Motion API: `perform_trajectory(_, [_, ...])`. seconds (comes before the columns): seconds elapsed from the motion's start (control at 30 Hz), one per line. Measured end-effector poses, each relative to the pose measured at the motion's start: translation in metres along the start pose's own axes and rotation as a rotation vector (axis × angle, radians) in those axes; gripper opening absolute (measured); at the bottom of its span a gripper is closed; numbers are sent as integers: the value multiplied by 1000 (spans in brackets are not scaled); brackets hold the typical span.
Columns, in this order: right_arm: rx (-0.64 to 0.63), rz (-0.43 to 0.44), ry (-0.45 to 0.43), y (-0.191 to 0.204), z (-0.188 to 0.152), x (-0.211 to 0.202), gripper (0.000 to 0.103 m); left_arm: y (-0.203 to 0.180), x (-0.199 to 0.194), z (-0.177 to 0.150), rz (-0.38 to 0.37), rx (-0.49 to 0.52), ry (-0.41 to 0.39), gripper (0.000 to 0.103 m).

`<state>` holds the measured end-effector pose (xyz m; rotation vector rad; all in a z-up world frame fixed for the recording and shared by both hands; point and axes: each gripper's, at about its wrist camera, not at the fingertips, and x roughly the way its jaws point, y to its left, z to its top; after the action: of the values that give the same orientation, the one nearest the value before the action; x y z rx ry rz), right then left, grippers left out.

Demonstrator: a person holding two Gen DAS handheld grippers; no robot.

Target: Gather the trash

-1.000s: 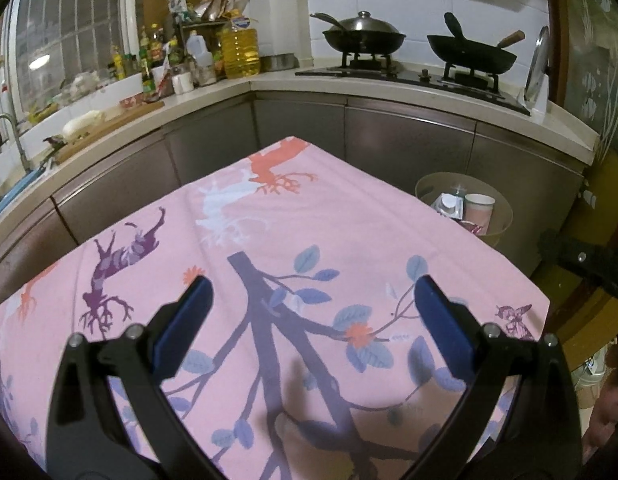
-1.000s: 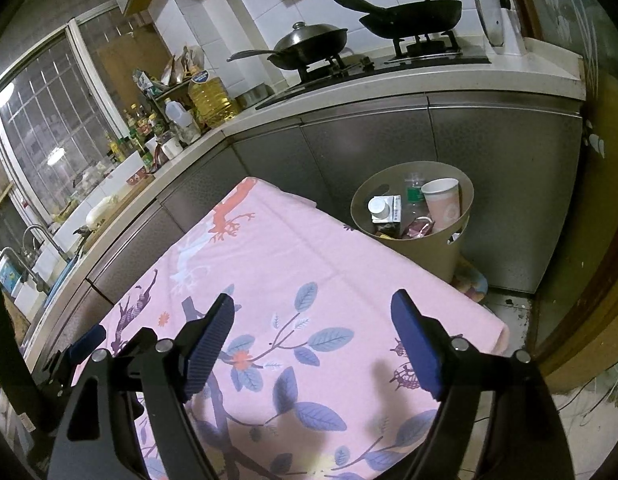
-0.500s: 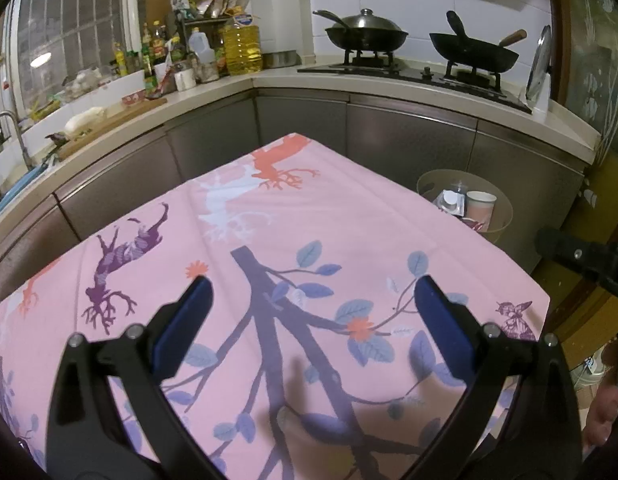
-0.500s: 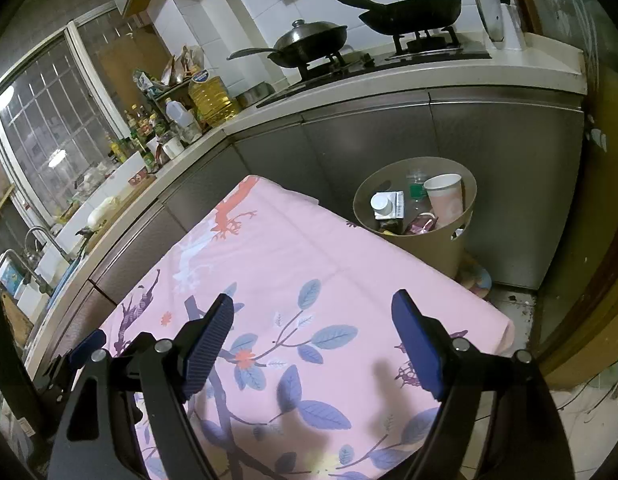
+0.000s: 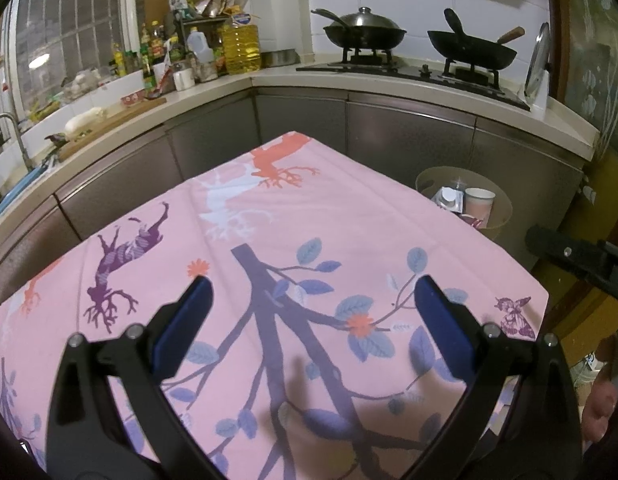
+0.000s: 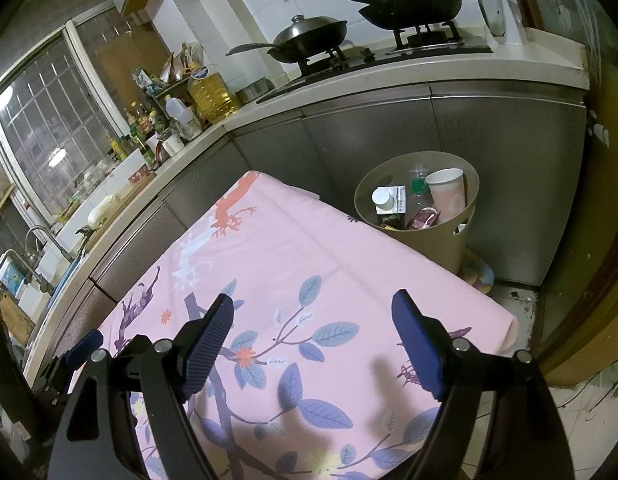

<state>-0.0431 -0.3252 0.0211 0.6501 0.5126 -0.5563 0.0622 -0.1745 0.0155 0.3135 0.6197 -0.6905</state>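
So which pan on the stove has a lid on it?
The left pan, the one nearer the oil bottle. It wears a shiny domed lid with a knob. The right pan is open, with a wooden handle sticking up.

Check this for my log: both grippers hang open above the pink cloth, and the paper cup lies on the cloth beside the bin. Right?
Not quite. The paper cup sits inside the bin, not on the pink cloth; the right wrist view shows it. Both the left gripper and right gripper are open, empty.

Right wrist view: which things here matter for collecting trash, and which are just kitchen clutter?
Job: trash bin, paper cup and carton inside it, left gripper, right gripper, both open.
Clutter: woks, oil bottle, pink cloth.
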Motion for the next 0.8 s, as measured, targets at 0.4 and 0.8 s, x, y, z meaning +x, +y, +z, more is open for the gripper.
perform_trajectory(0.4, [-6, 9, 6, 4, -3, 3, 78, -6, -2, 0, 66, 40, 10, 97])
perform_trajectory(0.8, [-5, 13, 7, 4, -1, 2, 78, -7, -6, 4, 62, 24, 5, 97])
